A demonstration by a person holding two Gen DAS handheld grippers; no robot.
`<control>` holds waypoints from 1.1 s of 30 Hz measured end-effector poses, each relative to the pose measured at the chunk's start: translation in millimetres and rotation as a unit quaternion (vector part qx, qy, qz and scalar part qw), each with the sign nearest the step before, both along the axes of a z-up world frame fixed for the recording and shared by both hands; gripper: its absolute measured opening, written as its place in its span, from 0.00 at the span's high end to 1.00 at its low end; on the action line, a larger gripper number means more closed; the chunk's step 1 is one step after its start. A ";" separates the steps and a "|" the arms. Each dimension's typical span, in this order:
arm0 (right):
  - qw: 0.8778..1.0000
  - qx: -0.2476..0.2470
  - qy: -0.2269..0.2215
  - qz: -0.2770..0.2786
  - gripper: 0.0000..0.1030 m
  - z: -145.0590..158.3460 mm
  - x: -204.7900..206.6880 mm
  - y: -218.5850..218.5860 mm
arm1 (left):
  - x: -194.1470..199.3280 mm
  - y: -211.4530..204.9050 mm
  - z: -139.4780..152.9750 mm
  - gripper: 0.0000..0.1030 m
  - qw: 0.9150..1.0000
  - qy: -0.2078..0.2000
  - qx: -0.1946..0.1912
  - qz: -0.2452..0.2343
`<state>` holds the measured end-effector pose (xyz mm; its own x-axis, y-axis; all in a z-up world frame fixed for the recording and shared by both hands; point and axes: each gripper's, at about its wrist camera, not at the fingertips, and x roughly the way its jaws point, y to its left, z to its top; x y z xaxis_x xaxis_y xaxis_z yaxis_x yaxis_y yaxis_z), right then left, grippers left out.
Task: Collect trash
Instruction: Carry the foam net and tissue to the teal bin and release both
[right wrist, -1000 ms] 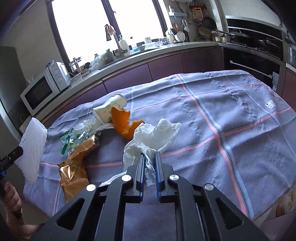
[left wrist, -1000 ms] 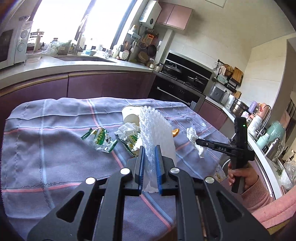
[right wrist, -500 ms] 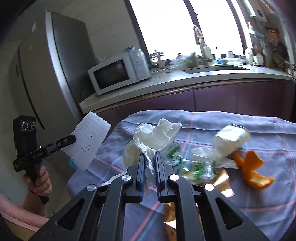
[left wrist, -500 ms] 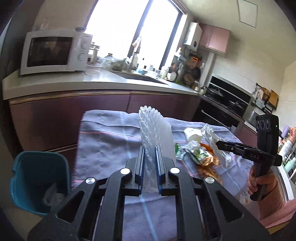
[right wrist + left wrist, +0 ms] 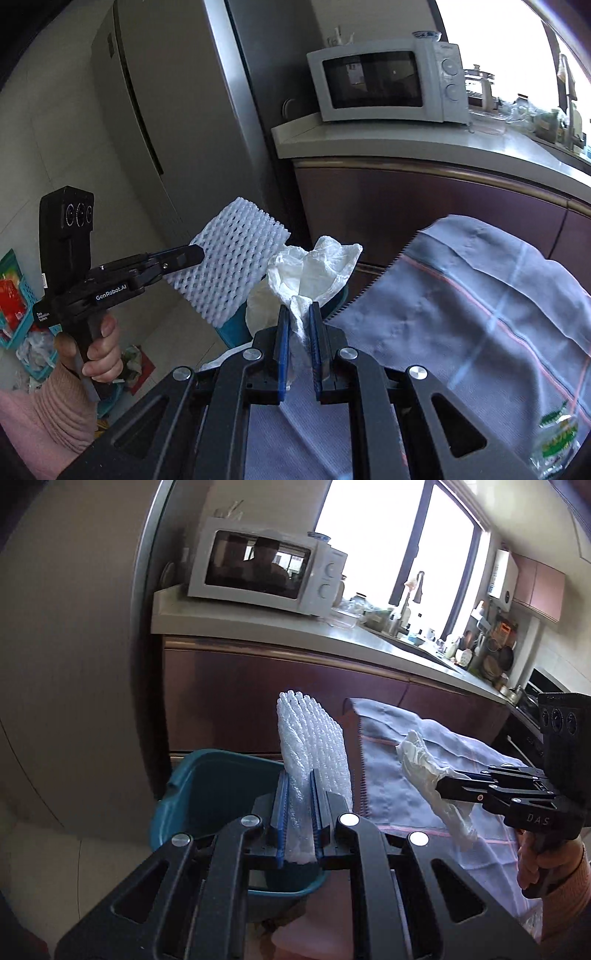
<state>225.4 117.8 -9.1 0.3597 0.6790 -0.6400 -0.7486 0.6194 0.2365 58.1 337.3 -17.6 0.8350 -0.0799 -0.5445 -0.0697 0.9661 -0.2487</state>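
My left gripper (image 5: 297, 775) is shut on a white foam fruit net (image 5: 314, 738), held upright over the teal bin (image 5: 207, 786) on the floor beside the table. From the right wrist view the same net (image 5: 229, 262) sticks out of the left gripper (image 5: 192, 254). My right gripper (image 5: 298, 314) is shut on a crumpled white plastic wrapper (image 5: 314, 266), near the table's left end with the bin's teal rim (image 5: 231, 332) showing just beyond. In the left wrist view that wrapper (image 5: 424, 768) hangs from the right gripper (image 5: 443, 782) above the cloth.
A blue-grey checked cloth (image 5: 480, 314) covers the table, with a green printed wrapper (image 5: 554, 432) at its right edge. Beyond the bin are maroon cabinets (image 5: 295, 701), a white microwave (image 5: 266, 565) and a tall fridge (image 5: 166, 129). Baskets and litter (image 5: 22, 325) lie on the floor at left.
Both grippers have swung left from over the table's trash toward the table's end, each still holding its item. The teal bin now lies directly under the foam net.
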 end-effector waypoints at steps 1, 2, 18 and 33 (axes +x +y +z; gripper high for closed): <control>1.000 -0.007 0.005 0.005 0.91 -5.1 3.2 8.9 | 3.1 6.5 -4.7 0.89 1.000 0.006 0.004 0.008; 1.000 -0.014 0.010 0.011 0.91 -9.7 7.0 18.7 | 7.7 8.9 -9.3 0.89 1.000 0.012 0.008 0.014; 0.993 -0.089 0.077 0.009 0.83 -61.8 56.2 90.4 | 52.4 25.2 -74.9 0.87 0.995 0.097 0.009 0.029; 0.996 -0.048 0.076 -0.010 0.71 -56.0 53.4 60.6 | 65.3 5.7 -94.0 0.67 0.993 0.115 0.024 0.029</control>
<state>278.9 178.3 -65.1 0.2665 0.6053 -0.7500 -0.6952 0.6597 0.2854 123.4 343.1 -111.5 0.6902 -0.0042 -0.7236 -0.1754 0.9692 -0.1729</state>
